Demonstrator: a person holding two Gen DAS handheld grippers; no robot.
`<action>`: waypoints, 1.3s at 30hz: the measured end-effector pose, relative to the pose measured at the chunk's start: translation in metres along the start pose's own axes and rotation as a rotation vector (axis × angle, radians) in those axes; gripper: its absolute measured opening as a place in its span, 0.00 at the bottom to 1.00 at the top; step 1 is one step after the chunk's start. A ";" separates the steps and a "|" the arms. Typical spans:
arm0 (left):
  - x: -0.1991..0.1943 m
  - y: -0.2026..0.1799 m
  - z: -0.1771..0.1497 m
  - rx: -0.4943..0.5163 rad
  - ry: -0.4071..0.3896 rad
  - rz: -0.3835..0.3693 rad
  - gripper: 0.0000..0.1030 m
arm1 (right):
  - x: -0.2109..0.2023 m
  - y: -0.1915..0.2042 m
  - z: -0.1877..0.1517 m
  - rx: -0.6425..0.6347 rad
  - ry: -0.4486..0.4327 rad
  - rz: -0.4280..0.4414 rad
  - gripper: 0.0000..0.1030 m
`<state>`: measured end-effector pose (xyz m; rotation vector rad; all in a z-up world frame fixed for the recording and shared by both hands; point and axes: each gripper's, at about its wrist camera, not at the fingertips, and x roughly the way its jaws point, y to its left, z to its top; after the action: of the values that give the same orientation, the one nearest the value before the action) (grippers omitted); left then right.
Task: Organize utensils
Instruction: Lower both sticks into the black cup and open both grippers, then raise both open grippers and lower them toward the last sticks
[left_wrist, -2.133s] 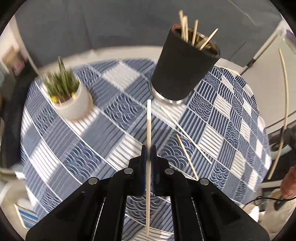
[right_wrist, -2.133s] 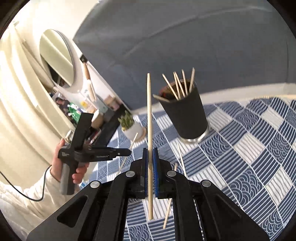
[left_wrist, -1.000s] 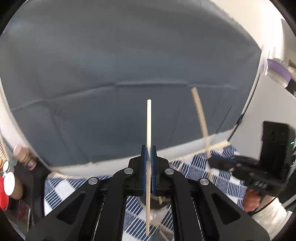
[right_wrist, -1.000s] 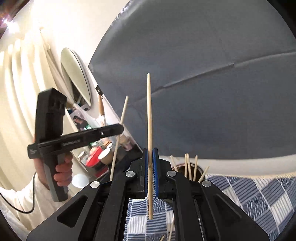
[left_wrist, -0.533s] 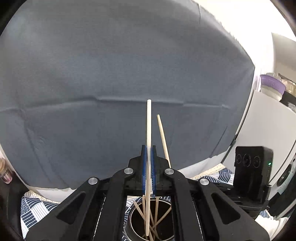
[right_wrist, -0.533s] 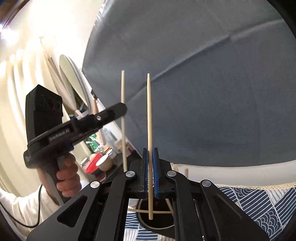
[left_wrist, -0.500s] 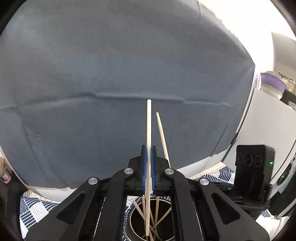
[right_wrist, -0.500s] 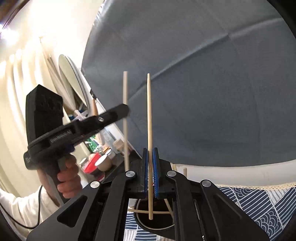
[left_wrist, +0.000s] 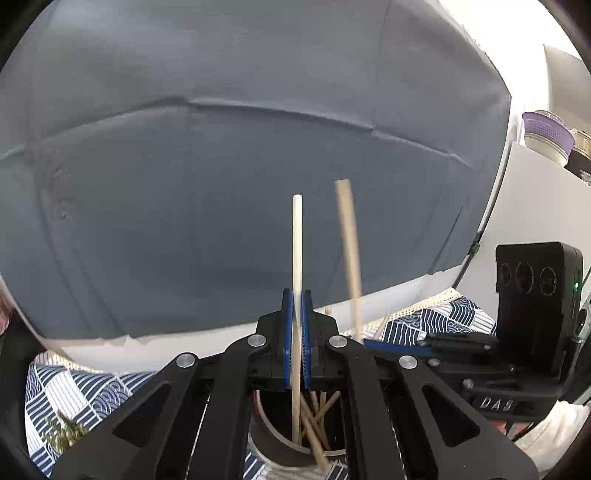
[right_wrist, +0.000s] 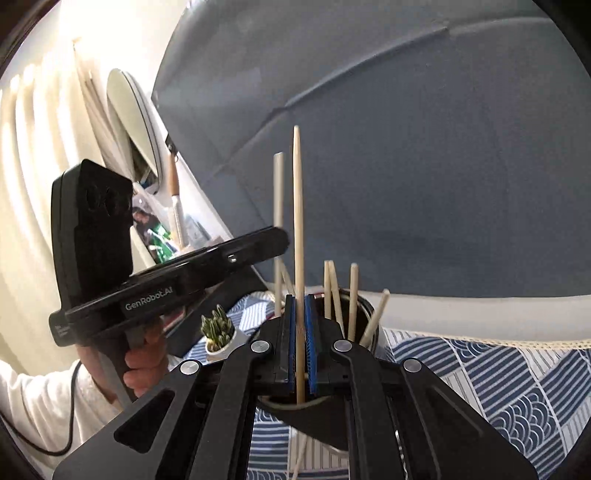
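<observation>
Currently, my listing, left to right.

1. Plant (right_wrist: 218, 326): small pot on the cloth (right_wrist: 517, 387), left of the cup and well clear of the work. No action.

2. Left gripper (left_wrist: 296, 347): jaws clamped on a pale stick (left_wrist: 297, 258), held upright. In the left wrist view its lower end sits inside the cup (left_wrist: 280, 443), among sticks leaning there already. I judge it ready to let go.

3. Right gripper (right_wrist: 301, 343): jaws close on a tapered stick (right_wrist: 298, 221), also upright. In the right wrist view the blue pads look a shade off the stick, so I cannot tell how firmly they bite. Its lower end reaches the cup mouth (right_wrist: 288, 404).

4. Cup: dark, metal-rimmed, standing on the cloth directly under both grippers and holding several sticks.

5. Step in hand, as I judge it: drop both sticks into the cup. To do it well I would keep each stick near vertical, lower until the tip is well below the rim, then part the jaws fully and lift straight up.

6. Risks: the two grippers are close together over one narrow opening, so I would release one at a time. A tilted release could lever the leaning sticks out or tip the cup.
</observation>
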<state>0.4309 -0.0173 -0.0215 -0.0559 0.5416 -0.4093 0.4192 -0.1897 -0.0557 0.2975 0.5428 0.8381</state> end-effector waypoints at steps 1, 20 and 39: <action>-0.002 0.001 -0.002 -0.005 0.004 -0.003 0.05 | -0.001 0.002 -0.001 -0.007 0.005 -0.007 0.05; -0.071 0.007 -0.031 0.021 0.069 0.000 0.61 | -0.044 0.047 -0.008 -0.023 0.017 -0.278 0.58; -0.097 0.018 -0.114 -0.001 0.195 -0.084 0.94 | -0.075 0.088 -0.093 0.076 0.160 -0.606 0.84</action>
<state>0.3041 0.0435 -0.0746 -0.0405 0.7331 -0.4994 0.2717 -0.1874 -0.0679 0.1207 0.7650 0.2547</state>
